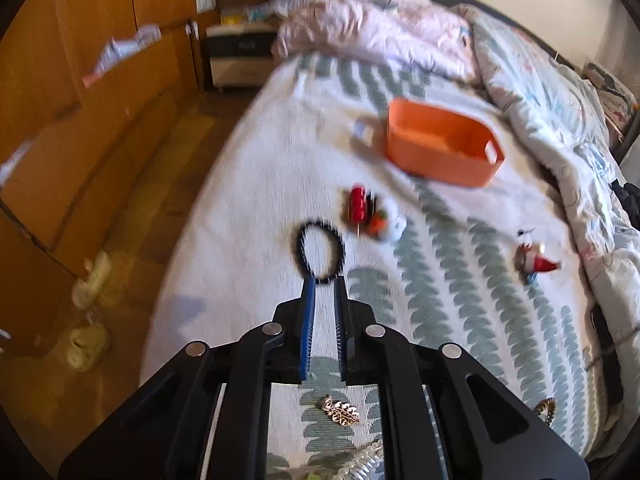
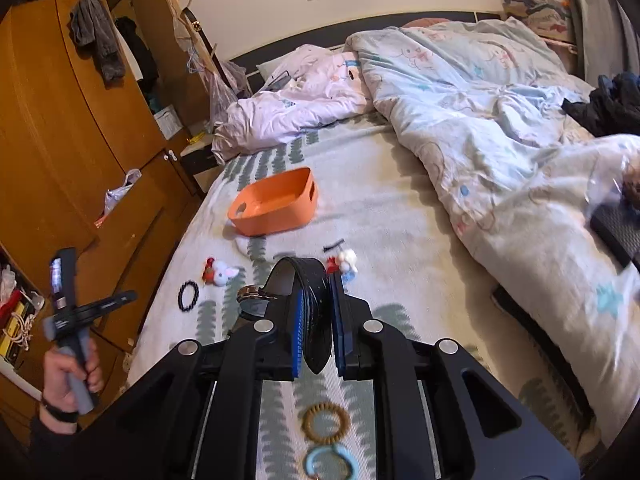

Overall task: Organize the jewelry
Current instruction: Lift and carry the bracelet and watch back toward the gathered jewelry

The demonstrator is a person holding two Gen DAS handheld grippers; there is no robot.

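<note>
left gripper (image 1: 323, 280) jaws pinching black bead bracelet (image 1: 320, 250) | right gripper (image 2: 316, 280) jaws pinching black band (image 2: 310, 280), buckle half hidden

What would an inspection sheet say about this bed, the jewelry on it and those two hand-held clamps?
Surface: leaf-patterned bed cover, rumpled duvet pushed to one side.
Job's things: empty-looking orange basket; black bead bracelet, brown ring bracelet, blue ring and gold leaf brooch lying loose.
Clutter: small plush trinkets near the basket.
Grippers: left gripper shut, apparently holding nothing; right gripper shut on a black-strapped wristwatch.
Cables: nothing seen.
Surroundings: wooden wardrobe beside the bed, clothes hanging on it.
</note>
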